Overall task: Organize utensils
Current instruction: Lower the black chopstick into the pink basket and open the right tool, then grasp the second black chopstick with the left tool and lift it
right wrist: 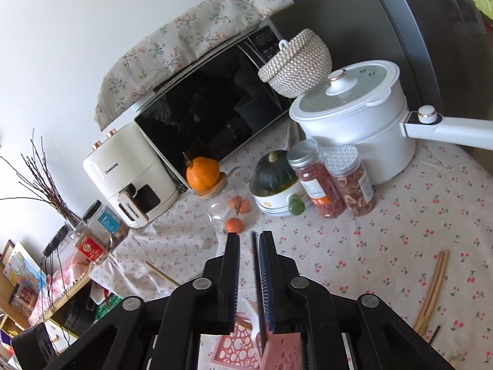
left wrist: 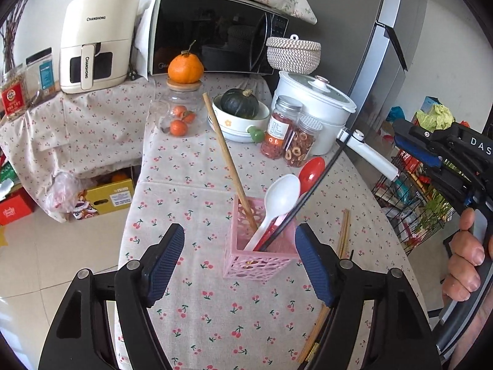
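A pink perforated utensil holder (left wrist: 262,254) stands on the cherry-print tablecloth. It holds a wooden chopstick (left wrist: 229,160), a white spoon (left wrist: 279,203), a red spoon (left wrist: 311,171) and a black chopstick (left wrist: 311,189). My left gripper (left wrist: 238,265) is open, its pads on either side of the holder, not touching it. My right gripper (right wrist: 249,240) hovers over the holder (right wrist: 277,354), jaws slightly apart; the black chopstick (right wrist: 258,289) rests against the right pad. Its body also shows in the left wrist view (left wrist: 446,154). Wooden chopsticks (left wrist: 342,240) lie on the cloth to the right and also show in the right wrist view (right wrist: 431,289).
At the back of the table stand a microwave (left wrist: 215,30), an air fryer (left wrist: 95,43), a glass jar with oranges (left wrist: 181,114), a bowl with a squash (left wrist: 240,114), two snack jars (left wrist: 289,135) and a white pot (left wrist: 317,104). A wire rack (left wrist: 409,191) stands at the right.
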A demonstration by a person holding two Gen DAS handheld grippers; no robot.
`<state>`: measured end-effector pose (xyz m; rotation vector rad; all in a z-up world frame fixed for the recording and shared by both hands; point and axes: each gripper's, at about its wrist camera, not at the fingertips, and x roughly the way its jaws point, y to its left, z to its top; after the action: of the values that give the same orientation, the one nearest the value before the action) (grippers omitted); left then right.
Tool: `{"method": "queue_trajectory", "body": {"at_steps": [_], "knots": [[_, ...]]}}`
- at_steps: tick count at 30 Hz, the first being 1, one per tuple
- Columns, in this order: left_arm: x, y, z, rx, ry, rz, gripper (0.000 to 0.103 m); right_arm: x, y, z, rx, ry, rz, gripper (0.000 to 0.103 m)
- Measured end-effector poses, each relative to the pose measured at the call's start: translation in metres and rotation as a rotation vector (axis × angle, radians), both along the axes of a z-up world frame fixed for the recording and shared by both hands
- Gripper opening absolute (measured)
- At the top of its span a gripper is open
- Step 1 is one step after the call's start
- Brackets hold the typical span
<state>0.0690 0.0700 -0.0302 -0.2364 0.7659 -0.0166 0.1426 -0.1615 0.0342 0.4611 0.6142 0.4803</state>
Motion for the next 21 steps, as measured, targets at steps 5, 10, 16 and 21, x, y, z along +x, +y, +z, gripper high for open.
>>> {"method": "queue_trajectory", "body": {"at_steps": [5, 10, 16, 21], "knots": [[0.001, -0.010, -0.007, 0.004, 0.044, -0.035, 0.080, -0.010, -0.017, 0.005, -0.037, -0.004, -0.007, 0.057], [0.002, -0.024, -0.014, -0.006, 0.097, -0.073, 0.083, -0.021, -0.047, 0.002, -0.116, 0.005, -0.066, 0.082], [0.000, -0.046, -0.030, -0.023, 0.179, -0.131, 0.086, -0.026, -0.086, -0.023, -0.258, 0.141, -0.189, 0.089], [-0.001, -0.066, -0.039, -0.020, 0.254, -0.175, 0.086, -0.030, -0.118, -0.050, -0.291, 0.310, -0.248, 0.089]]}}
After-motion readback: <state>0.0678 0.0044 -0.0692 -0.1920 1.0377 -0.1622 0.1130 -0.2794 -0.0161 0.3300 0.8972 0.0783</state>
